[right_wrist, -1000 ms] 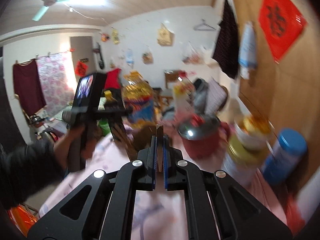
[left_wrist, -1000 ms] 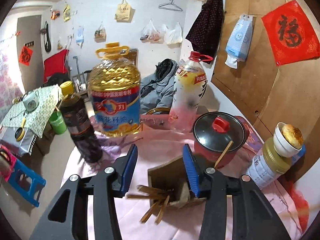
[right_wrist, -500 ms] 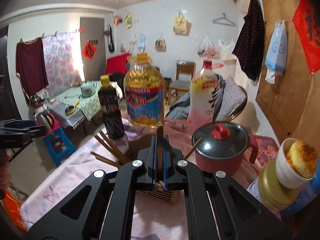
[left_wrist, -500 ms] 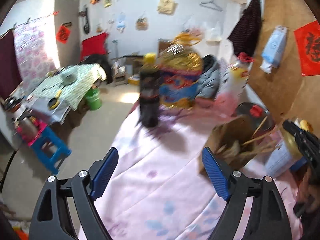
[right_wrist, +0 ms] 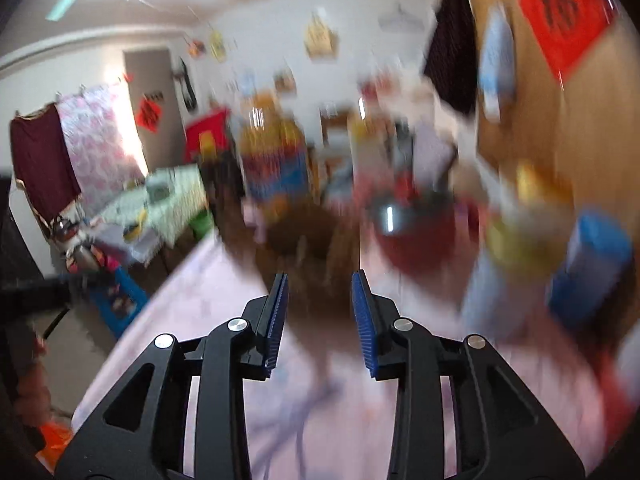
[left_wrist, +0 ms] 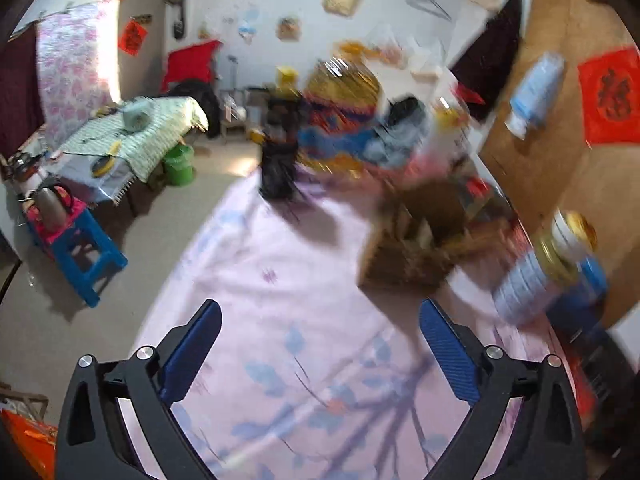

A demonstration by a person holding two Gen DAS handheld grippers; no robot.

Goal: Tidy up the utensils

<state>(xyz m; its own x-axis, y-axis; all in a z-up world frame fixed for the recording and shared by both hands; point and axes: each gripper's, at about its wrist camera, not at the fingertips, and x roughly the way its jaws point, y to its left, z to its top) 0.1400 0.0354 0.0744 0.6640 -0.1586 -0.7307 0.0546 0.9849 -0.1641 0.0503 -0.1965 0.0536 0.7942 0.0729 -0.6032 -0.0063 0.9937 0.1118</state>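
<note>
Over the pink flowered cloth [left_wrist: 256, 280] on the table, the left hand-held gripper [left_wrist: 320, 344] hangs with its blue pads far apart, its jaws having just been opening, and only bare cloth shows between them. To the right of it and farther back sits the brown utensil box [left_wrist: 416, 240], blurred, with wooden sticks poking out of its top. Behind the box stand a dark bottle [left_wrist: 280, 152] and a big oil jug [left_wrist: 344, 120], and at the far right a tin with a blue lid [left_wrist: 548, 280]. The right hand-held gripper [right_wrist: 320, 316] points at the same box [right_wrist: 304, 236], its jaws partly apart and just opened, nothing between the pads. A red pot [right_wrist: 416, 232] stands just right of the box.
</note>
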